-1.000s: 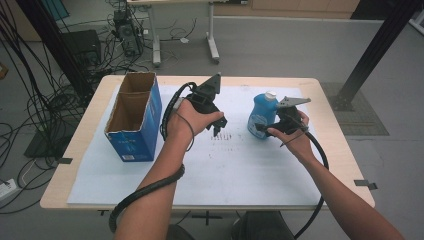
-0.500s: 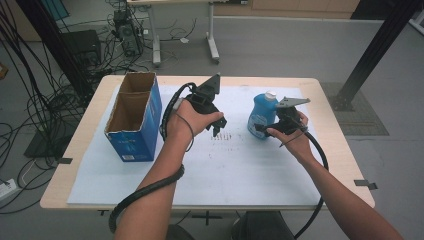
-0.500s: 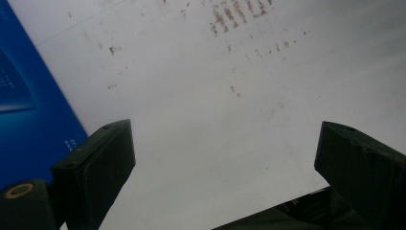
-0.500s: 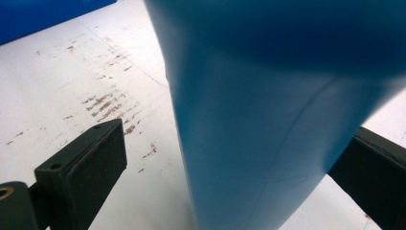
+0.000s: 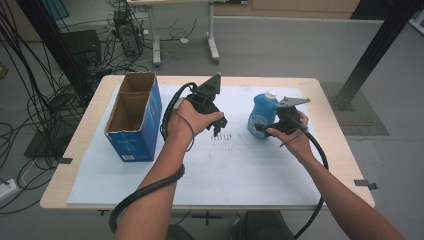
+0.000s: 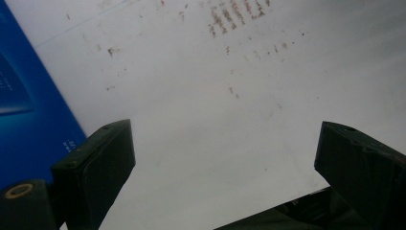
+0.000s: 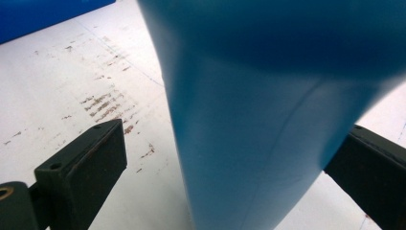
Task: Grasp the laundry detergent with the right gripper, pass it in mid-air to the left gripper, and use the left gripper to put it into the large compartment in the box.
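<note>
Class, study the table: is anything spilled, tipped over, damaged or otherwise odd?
Nothing is spilled or tipped. The blue bottle and the open cardboard box stand upright. The one oddity is brownish scuff marks on the white sheet, mid-table.

Scuffed white sheet [image 5: 240,165] over a wooden table [image 5: 345,150]; tangled black cables [image 5: 45,107] and grey desk legs [image 5: 212,40] on the floor behind.

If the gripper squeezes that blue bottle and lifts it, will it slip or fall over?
The blue bottle looks like smooth, glossy plastic, so it might slip a little between the right gripper's jaws. It stands upright and tall with a narrow white cap, so a sideways nudge could probably tip it. Its walls may flex when squeezed.
</note>
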